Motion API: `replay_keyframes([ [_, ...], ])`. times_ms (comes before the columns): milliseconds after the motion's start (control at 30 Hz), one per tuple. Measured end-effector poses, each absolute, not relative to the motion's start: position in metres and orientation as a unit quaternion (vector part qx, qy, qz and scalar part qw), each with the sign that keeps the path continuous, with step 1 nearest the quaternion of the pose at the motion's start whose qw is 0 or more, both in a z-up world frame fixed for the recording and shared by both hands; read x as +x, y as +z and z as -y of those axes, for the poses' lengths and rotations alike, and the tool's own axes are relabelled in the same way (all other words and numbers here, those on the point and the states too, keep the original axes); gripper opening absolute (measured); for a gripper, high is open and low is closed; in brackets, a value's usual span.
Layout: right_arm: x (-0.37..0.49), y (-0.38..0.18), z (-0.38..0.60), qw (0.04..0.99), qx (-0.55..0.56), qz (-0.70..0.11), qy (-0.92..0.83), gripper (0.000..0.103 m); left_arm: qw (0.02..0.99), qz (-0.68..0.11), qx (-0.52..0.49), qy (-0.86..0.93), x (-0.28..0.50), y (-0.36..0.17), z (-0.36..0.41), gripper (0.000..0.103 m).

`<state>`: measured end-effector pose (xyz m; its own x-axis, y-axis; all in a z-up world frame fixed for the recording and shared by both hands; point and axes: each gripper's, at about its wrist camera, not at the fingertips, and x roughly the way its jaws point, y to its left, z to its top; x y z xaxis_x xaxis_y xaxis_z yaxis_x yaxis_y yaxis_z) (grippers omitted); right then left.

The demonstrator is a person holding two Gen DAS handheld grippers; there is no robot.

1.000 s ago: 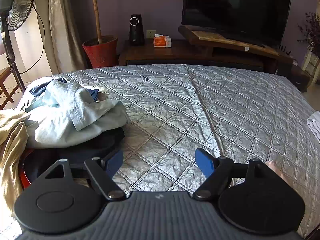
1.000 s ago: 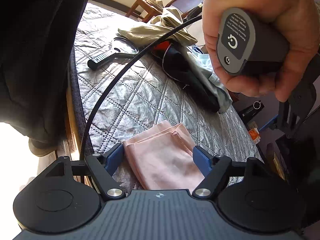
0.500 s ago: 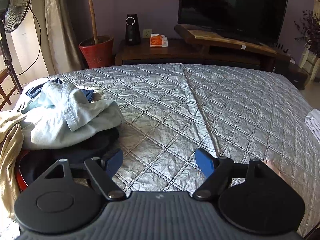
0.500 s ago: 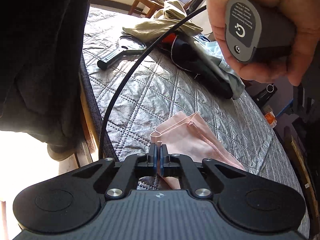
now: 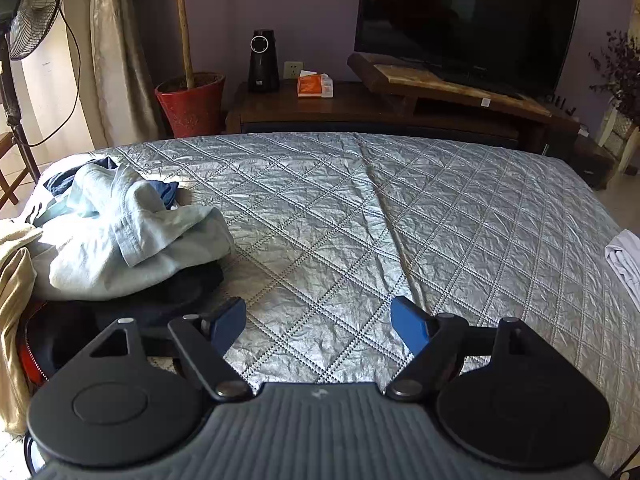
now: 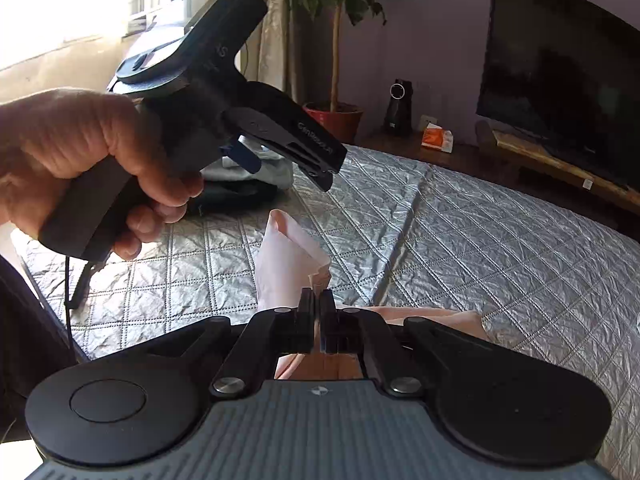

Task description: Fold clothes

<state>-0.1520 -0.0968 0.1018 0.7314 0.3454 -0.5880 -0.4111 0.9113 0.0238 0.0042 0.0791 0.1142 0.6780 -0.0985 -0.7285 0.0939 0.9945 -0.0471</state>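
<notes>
My right gripper (image 6: 317,300) is shut on the edge of a pale pink garment (image 6: 286,264) and holds it lifted above the silver quilted bed (image 6: 500,248); more pink cloth (image 6: 440,316) trails to the right behind the fingers. My left gripper (image 5: 318,320) is open and empty, hovering over the bed (image 5: 360,220). It also shows in the right wrist view (image 6: 248,148), held in a hand at upper left. A pile of clothes, with a light blue garment (image 5: 120,240) on a dark one (image 5: 168,300), lies left of the left gripper.
A beige garment (image 5: 12,300) lies at the far left and a white folded cloth (image 5: 624,260) at the bed's right edge. Beyond the bed stand a TV (image 5: 464,24) on a wooden stand, a red plant pot (image 5: 190,104) and a fan (image 5: 28,12).
My right gripper has swung round from facing the bed's side to facing the TV, lifting the pink garment it closed on. My left gripper has stayed open with only a small shift.
</notes>
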Motion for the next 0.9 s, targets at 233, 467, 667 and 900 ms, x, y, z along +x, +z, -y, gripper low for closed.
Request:
replay_keyframes([
  [233, -0.14, 0.077, 0.189, 0.919, 0.147, -0.355, 0.087, 0.003, 0.908, -0.41, 0.014, -0.089, 0.006, 0.104, -0.045, 0.076],
  [467, -0.141, 0.055, 0.218, 0.919, 0.158, -0.358, 0.043, 0.004, 0.898, -0.423, 0.04, -0.114, 0.006, 0.087, -0.01, 0.077],
  [667, -0.128, 0.018, 0.246, 0.898, 0.183, -0.4, -0.017, 0.013, 0.885, -0.439, 0.071, -0.138, -0.003, 0.073, 0.013, 0.076],
  [900, -0.127, 0.062, 0.228, 0.934, 0.134, -0.326, 0.061, 0.033, 0.873, -0.442, 0.068, -0.197, -0.018, 0.082, 0.005, 0.08],
])
